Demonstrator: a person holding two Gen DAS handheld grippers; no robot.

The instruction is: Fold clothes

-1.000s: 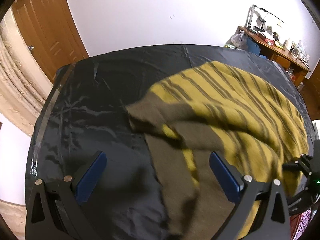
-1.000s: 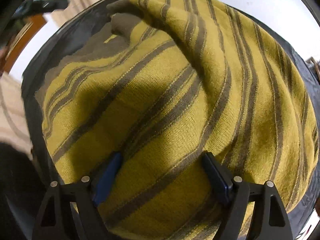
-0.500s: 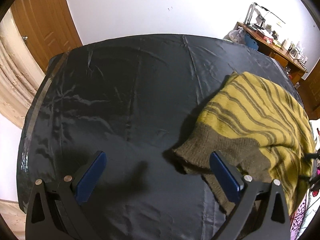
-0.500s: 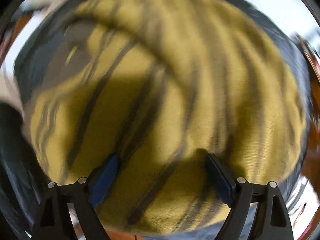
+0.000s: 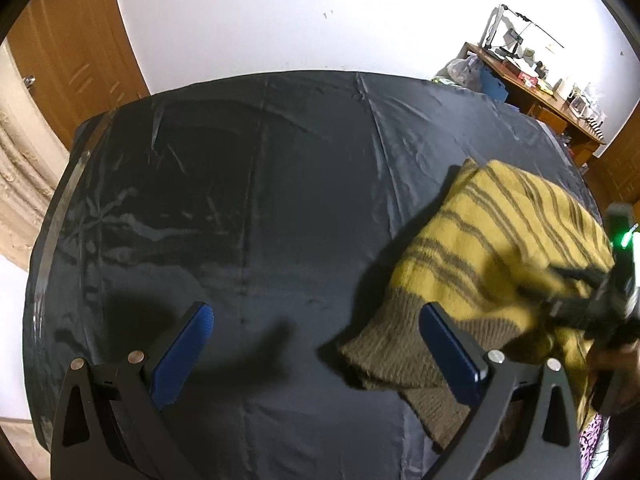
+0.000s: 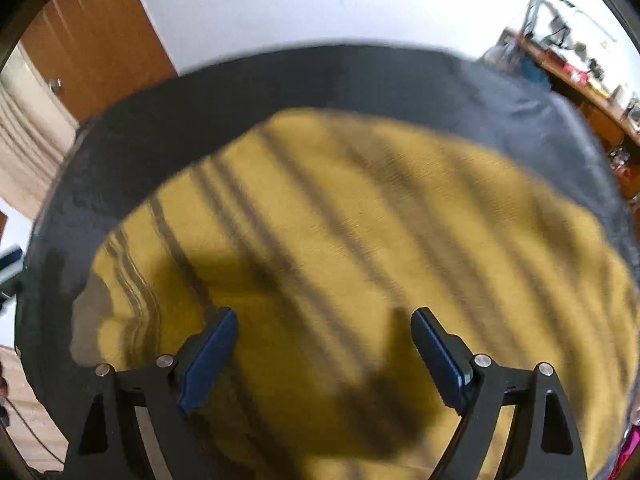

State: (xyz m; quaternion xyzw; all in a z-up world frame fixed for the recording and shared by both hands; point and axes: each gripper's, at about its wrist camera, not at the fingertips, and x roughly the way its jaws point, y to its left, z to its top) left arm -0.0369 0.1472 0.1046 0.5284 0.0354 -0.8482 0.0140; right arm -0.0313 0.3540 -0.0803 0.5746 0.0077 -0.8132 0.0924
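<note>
A mustard-yellow knit sweater (image 5: 504, 240) with brown stripes and a brown ribbed hem lies bunched on the right side of the black-covered table (image 5: 248, 208). My left gripper (image 5: 316, 336) hangs open over bare black cover, its right finger just in front of the hem. In the right wrist view the sweater (image 6: 360, 240) fills most of the frame, blurred by motion. My right gripper (image 6: 324, 344) stands open above it with nothing between its fingers. The right gripper's black body (image 5: 600, 304) shows at the left wrist view's right edge, over the sweater.
A wooden door (image 5: 72, 52) and a beige curtain (image 5: 20, 152) stand at the left, beyond the table edge. A cluttered wooden desk (image 5: 536, 84) sits at the back right against the white wall.
The sweater has been pulled from the table's middle to the right side and now lies there. The right gripper has lifted off the cloth and turned to face the wall.
</note>
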